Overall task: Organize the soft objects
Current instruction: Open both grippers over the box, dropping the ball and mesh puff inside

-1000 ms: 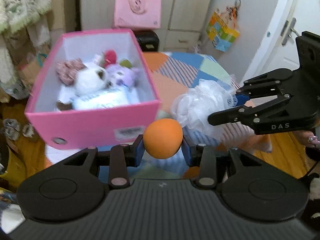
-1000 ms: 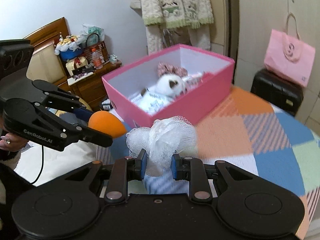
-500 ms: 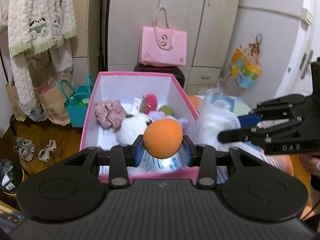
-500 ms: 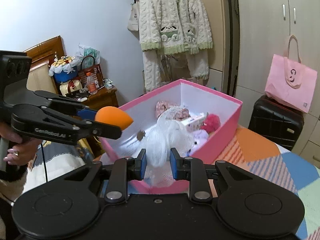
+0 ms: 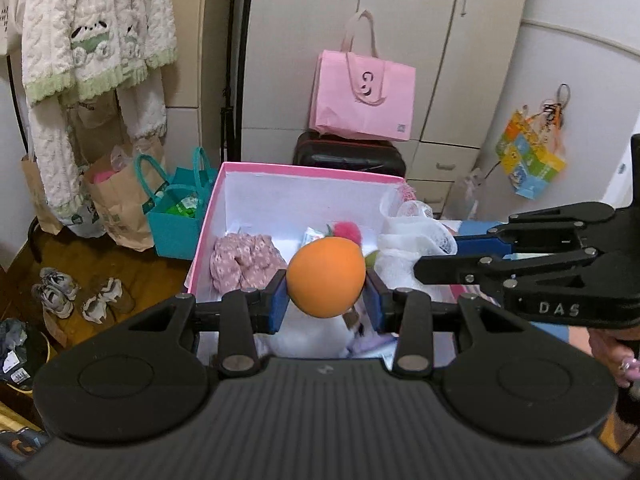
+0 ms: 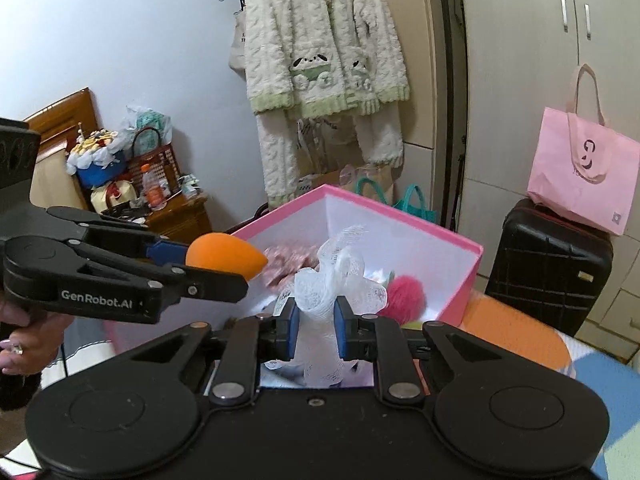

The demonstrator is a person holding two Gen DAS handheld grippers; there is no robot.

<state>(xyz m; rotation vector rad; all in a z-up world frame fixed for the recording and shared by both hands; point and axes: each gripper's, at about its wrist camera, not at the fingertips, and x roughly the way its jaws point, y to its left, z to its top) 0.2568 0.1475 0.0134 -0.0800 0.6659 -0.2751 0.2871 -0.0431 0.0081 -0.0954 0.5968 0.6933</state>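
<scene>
My left gripper [image 5: 326,304] is shut on an orange sponge [image 5: 326,276] and holds it over the near edge of the pink box [image 5: 304,171]. The sponge also shows in the right wrist view [image 6: 224,258]. My right gripper [image 6: 316,322] is shut on a white mesh bath pouf [image 6: 340,280] and holds it above the same pink box [image 6: 460,240]; the pouf also shows in the left wrist view [image 5: 412,240]. Inside the box lie a pink floral cloth [image 5: 244,258], a pink pompom [image 6: 406,294] and other soft things, partly hidden.
A black suitcase [image 6: 548,264] with a pink bag [image 6: 580,176] on it stands behind the box. A patchwork cover [image 6: 516,344] lies under the box. A teal bag [image 5: 176,220] and shoes [image 5: 76,296] are on the floor at left. A wooden nightstand [image 6: 176,216] stands far left.
Both grippers have moved forward and up over the pink box with their objects. The sponge and pouf now hang above the box's inside instead of in front of it.
</scene>
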